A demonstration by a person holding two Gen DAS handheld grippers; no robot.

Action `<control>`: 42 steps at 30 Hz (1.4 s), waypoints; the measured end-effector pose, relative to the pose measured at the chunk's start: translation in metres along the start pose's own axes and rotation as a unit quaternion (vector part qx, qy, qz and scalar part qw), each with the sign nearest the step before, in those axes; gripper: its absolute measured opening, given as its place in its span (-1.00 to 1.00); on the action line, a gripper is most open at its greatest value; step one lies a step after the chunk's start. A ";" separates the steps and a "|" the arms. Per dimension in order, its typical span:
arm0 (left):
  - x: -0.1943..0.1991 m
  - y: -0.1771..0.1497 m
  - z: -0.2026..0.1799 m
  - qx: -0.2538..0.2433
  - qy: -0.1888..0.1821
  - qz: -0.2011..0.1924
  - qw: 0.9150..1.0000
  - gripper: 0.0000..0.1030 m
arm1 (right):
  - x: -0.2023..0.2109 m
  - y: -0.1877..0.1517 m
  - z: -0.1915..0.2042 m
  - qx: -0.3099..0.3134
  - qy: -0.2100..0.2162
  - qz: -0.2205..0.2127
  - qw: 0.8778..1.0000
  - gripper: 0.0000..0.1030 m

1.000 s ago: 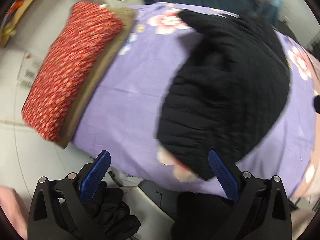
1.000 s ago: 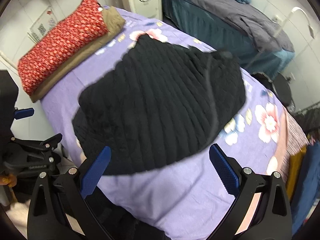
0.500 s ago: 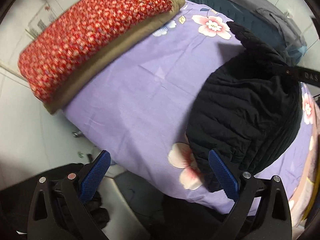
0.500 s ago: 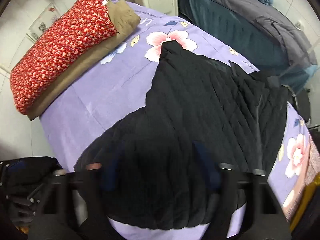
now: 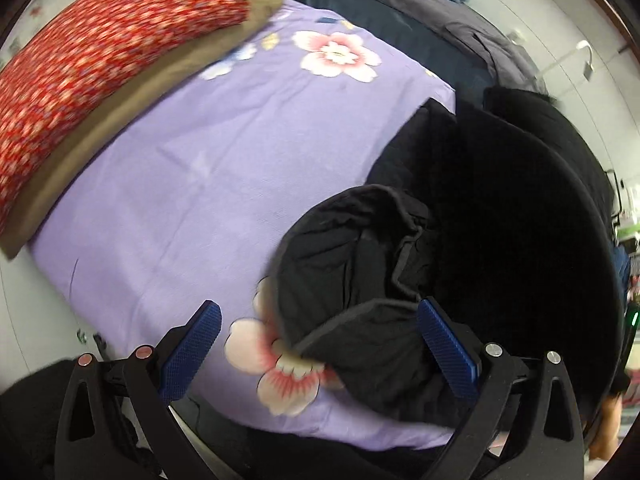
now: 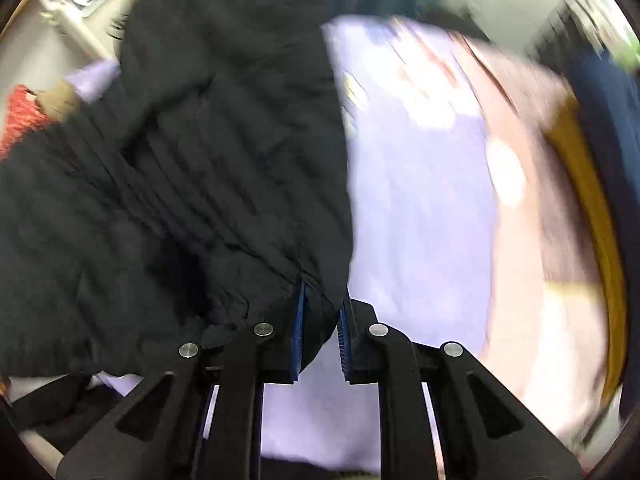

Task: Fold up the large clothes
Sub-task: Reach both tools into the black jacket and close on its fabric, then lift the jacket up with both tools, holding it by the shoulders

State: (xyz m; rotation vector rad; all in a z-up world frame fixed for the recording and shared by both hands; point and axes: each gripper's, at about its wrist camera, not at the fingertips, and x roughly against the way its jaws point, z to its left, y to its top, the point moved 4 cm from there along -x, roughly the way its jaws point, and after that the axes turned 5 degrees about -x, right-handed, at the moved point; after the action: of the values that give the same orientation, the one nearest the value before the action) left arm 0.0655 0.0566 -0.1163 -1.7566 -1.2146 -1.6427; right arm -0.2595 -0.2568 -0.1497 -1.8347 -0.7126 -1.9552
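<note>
A black quilted garment (image 5: 500, 208) lies bunched on the right side of a purple flowered bed sheet (image 5: 200, 160). My left gripper (image 5: 318, 344) stands open over the bed's near edge. The garment's crumpled hem (image 5: 352, 264) lies between and ahead of its blue pads, which do not press on it. In the blurred right wrist view my right gripper (image 6: 321, 320) points down at the sheet (image 6: 420, 200). Its jaws are closing, and a corner of the black garment (image 6: 200, 160) fills the narrow gap between the pads.
A red patterned cushion (image 5: 100, 52) rests on a tan one (image 5: 132, 108) at the bed's far left. Dark blue bedding (image 5: 400, 12) lies beyond the bed. Pink and yellow fabric (image 6: 592, 208) borders the sheet on the right, and a white cabinet (image 6: 76, 4) stands at the upper left.
My right gripper swung down to the garment's edge and went from wide open to nearly closed on the fabric. The left gripper sank and turned. The garment bunched up toward the right.
</note>
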 end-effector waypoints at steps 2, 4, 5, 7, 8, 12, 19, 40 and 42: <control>-0.017 0.000 -0.008 -0.016 0.009 0.012 1.000 0.87 | -0.015 -0.029 -0.014 -0.022 -0.001 0.032 0.999 -0.71; -0.033 -0.004 -0.009 -0.019 0.013 0.034 0.999 0.87 | -0.019 -0.047 -0.026 -0.068 0.013 0.044 0.997 -0.63; -0.038 -0.006 -0.009 -0.017 0.010 0.043 0.999 0.87 | -0.013 -0.052 -0.035 -0.102 0.013 0.035 0.994 -0.54; -0.047 -0.012 -0.007 -0.008 -0.004 0.055 0.998 0.87 | 0.010 -0.047 -0.047 -0.137 -0.009 -0.009 0.991 0.13; -0.051 -0.017 -0.007 -0.006 -0.011 0.061 0.998 0.87 | 0.022 -0.041 -0.048 -0.139 -0.014 -0.033 0.990 0.23; -0.068 -0.034 -0.005 -0.009 -0.015 0.094 0.995 0.87 | 0.096 0.009 -0.014 -0.064 -0.027 -0.170 0.983 0.43; -0.078 -0.058 -0.005 -0.010 -0.037 0.115 0.993 0.87 | 0.086 0.066 0.218 0.236 0.169 -0.116 0.950 0.59; -0.105 -0.097 -0.103 -0.146 -0.061 0.136 0.978 -0.03 | 0.060 0.133 0.264 0.208 0.288 -0.096 0.930 -0.84; -0.078 -0.067 -0.116 -0.176 -0.054 0.084 0.979 -0.43 | 0.101 0.148 0.230 0.187 0.302 -0.150 0.923 -0.85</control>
State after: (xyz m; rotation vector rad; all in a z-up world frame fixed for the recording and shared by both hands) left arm -0.0469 -0.0254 -0.1840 -2.1223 -0.8254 -1.7604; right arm 0.0038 -0.2330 -0.0267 -0.8620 -1.0968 -2.2063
